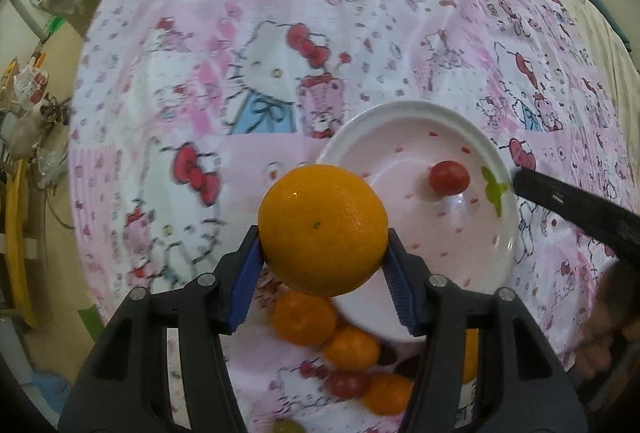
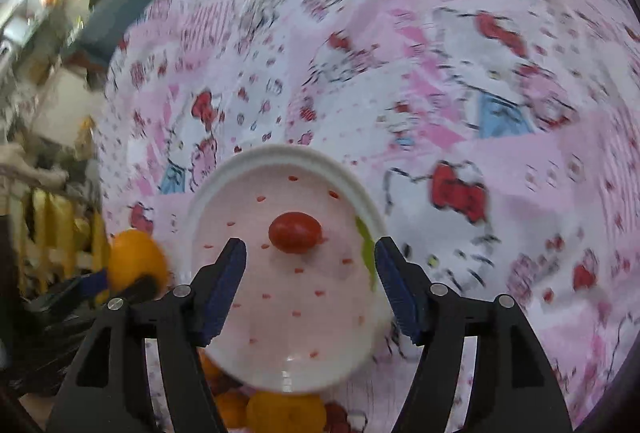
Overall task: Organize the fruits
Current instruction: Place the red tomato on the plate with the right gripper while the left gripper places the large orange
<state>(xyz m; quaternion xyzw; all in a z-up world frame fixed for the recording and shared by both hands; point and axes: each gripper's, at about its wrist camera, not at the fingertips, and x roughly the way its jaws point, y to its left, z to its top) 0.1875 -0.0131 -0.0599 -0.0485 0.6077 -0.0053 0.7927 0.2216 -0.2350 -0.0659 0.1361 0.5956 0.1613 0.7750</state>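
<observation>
Plate (image 2: 280, 163) rim between right gripper (image 2: 308, 287) wide-spread fingers, tomato (image 2: 295, 232) just ahead, left gripper (image 1: 323, 259) clamping orange (image 1: 323, 229) beside plate edge

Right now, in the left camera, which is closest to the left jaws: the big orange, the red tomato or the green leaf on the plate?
1. Big orange, held in the jaws.
2. Red tomato, on the plate, right.
3. Green leaf, at the plate's right rim.

From my right wrist view the tablecloth (image 2: 460, 93) is smeared with motion blur. The pile of small fruits (image 1: 344, 353) sits partly hidden behind my left gripper (image 1: 323, 253), cut off at the near edge.
</observation>
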